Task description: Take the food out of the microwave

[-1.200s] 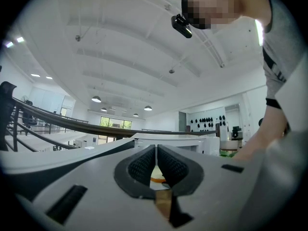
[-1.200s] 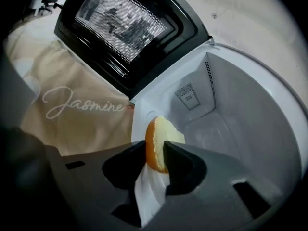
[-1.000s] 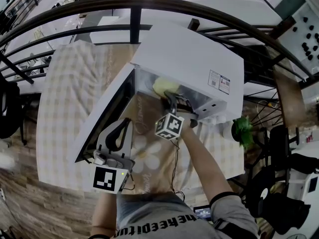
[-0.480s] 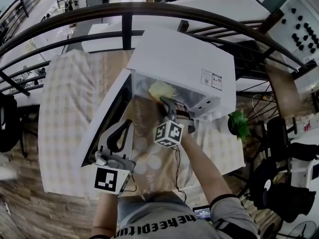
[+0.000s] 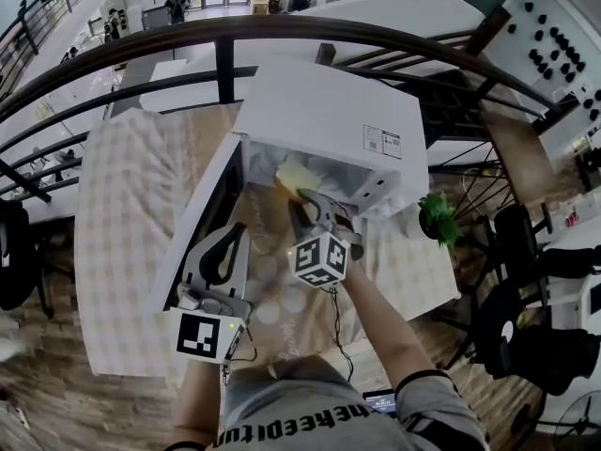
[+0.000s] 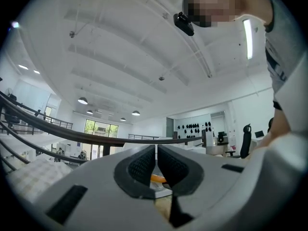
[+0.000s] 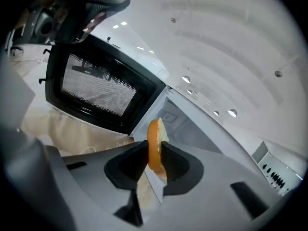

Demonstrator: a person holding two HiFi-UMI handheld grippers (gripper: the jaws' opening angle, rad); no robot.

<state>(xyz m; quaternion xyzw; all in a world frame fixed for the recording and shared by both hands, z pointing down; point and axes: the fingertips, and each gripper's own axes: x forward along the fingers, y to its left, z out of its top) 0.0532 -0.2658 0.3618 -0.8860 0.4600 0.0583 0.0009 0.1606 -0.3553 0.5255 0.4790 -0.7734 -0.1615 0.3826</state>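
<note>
**Pulling the food out**

My right gripper (image 7: 154,159) has just been closing, and it now pinches the flat orange-and-yellow food slice (image 7: 153,134) by its edge. The slice sits at the mouth of the white box microwave (image 5: 329,111), at 12 o'clock from me. My left gripper (image 6: 157,165), at 7 o'clock, is pressed together and holds nothing. Next, I think, I pull the slice towards 6 o'clock, clear of the open dark-windowed door (image 7: 96,88).

Microwave (image 5: 329,111) casing was white, smooth, semi-gloss, like painted metal. Door (image 7: 96,88) frame was glossy black, window fine mesh. Tablecloth (image 5: 122,214) was matt checked cloth. Floor (image 5: 47,383) was wood plank. Left gripper (image 6: 157,153) shell was matt grey plastic; pads (image 6: 142,167) black, ribbed, rubbery. Food (image 7: 153,143) had smooth orange skin, pale rough face.
</note>
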